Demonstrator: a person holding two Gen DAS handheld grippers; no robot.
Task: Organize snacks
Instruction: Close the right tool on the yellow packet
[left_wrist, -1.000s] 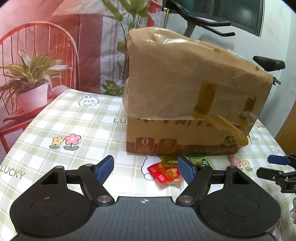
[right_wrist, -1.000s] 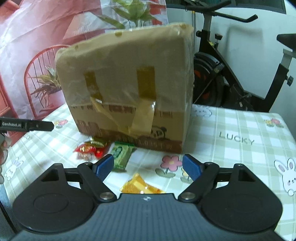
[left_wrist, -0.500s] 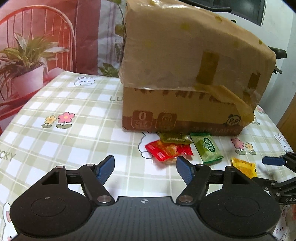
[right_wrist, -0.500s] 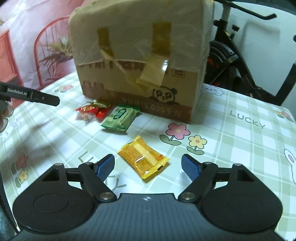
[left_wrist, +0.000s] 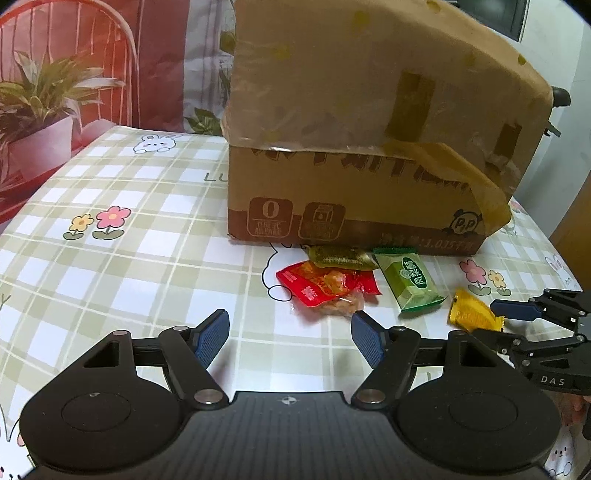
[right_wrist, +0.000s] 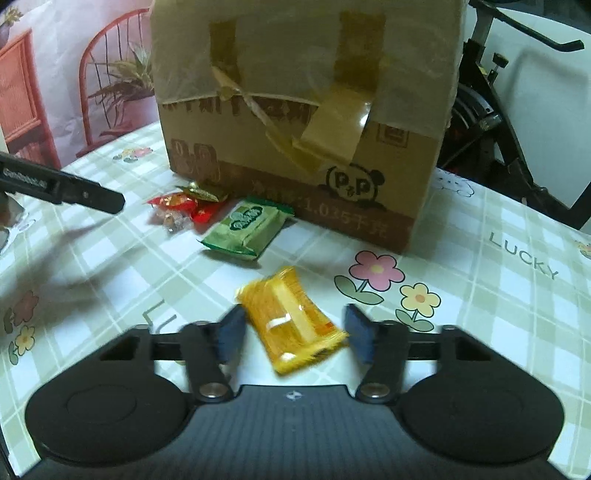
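Note:
Several snack packets lie on the checked tablecloth (left_wrist: 129, 258) in front of a taped cardboard box (left_wrist: 369, 129): a red one (left_wrist: 325, 284), an olive one (left_wrist: 338, 256), a green one (left_wrist: 410, 280) and a yellow one (left_wrist: 471, 312). My left gripper (left_wrist: 289, 328) is open and empty, just short of the red packet. My right gripper (right_wrist: 293, 332) is low over the table with the yellow packet (right_wrist: 291, 317) lying between its jaws. Those jaws are closing and blurred, and the packet is not squeezed. In the right wrist view, the green packet (right_wrist: 247, 225) and red packet (right_wrist: 177, 205) lie further ahead.
The cardboard box (right_wrist: 295, 92) stands tall right behind the snacks. An exercise bike (right_wrist: 498, 122) is beyond the table on the right. A printed backdrop with a red chair (left_wrist: 74, 55) hangs behind. My left gripper (right_wrist: 62, 186) reaches in from the left edge.
Both grippers have sunk toward the table and tipped down. The right gripper's fingers have narrowed around the yellow packet. The left gripper's fingers kept their spread.

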